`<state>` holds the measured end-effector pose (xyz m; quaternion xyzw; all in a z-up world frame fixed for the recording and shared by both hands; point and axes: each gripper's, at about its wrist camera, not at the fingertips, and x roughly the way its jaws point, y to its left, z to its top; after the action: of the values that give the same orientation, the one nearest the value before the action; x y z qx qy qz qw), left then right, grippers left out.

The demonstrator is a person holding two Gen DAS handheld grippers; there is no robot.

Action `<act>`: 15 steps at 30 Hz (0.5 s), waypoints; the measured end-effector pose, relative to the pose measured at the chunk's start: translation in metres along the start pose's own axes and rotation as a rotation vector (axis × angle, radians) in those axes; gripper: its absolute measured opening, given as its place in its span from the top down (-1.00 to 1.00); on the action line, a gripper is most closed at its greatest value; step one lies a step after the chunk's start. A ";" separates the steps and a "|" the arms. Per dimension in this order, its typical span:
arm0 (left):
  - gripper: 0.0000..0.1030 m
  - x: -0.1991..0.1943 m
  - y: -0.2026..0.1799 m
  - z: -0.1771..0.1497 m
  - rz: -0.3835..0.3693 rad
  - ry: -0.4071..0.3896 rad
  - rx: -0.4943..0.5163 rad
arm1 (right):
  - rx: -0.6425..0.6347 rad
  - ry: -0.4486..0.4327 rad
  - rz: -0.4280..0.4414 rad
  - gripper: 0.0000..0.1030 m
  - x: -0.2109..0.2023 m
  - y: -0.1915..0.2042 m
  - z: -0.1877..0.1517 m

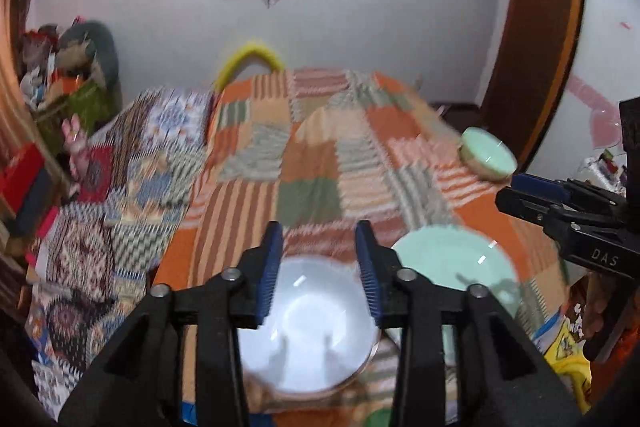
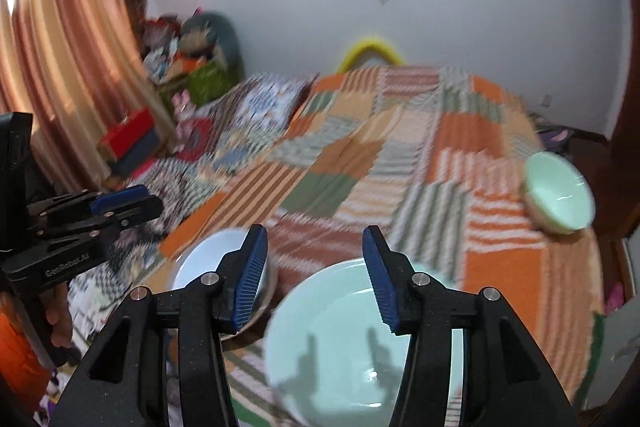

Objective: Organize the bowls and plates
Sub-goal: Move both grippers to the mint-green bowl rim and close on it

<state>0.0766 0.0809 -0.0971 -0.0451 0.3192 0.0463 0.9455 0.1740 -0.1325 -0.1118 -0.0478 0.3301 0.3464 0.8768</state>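
A white bowl [image 1: 308,327] sits on the patchwork bedspread [image 1: 320,167] at the near edge, under my open, empty left gripper [image 1: 320,239]. It also shows in the right wrist view [image 2: 204,259]. A mint-green plate [image 1: 452,263] lies to its right; in the right wrist view the plate [image 2: 340,339] is below my open, empty right gripper [image 2: 314,247]. A small mint-green bowl [image 1: 488,153] stands farther back at the right edge, also seen in the right wrist view [image 2: 558,191].
The bedspread [image 2: 380,155] covers a bed. A second patterned cloth [image 1: 120,187] lies on the left. Clutter and boxes [image 1: 60,99] pile up at the back left by a curtain [image 2: 60,67]. A yellow hoop [image 1: 248,57] stands behind the bed.
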 end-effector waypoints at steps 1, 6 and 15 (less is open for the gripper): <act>0.16 -0.001 -0.007 0.006 -0.007 -0.016 0.009 | 0.008 -0.023 -0.019 0.11 -0.009 -0.009 0.003; -0.05 -0.003 -0.054 0.040 -0.072 -0.086 0.060 | 0.055 -0.110 -0.107 0.10 -0.047 -0.050 0.011; -0.30 0.032 -0.138 0.089 -0.193 -0.098 0.122 | 0.121 -0.221 -0.258 -0.21 -0.102 -0.115 0.012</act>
<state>0.1716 -0.0437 -0.0388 -0.0155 0.2692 -0.0622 0.9609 0.1987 -0.2743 -0.0570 0.0015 0.2429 0.2139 0.9462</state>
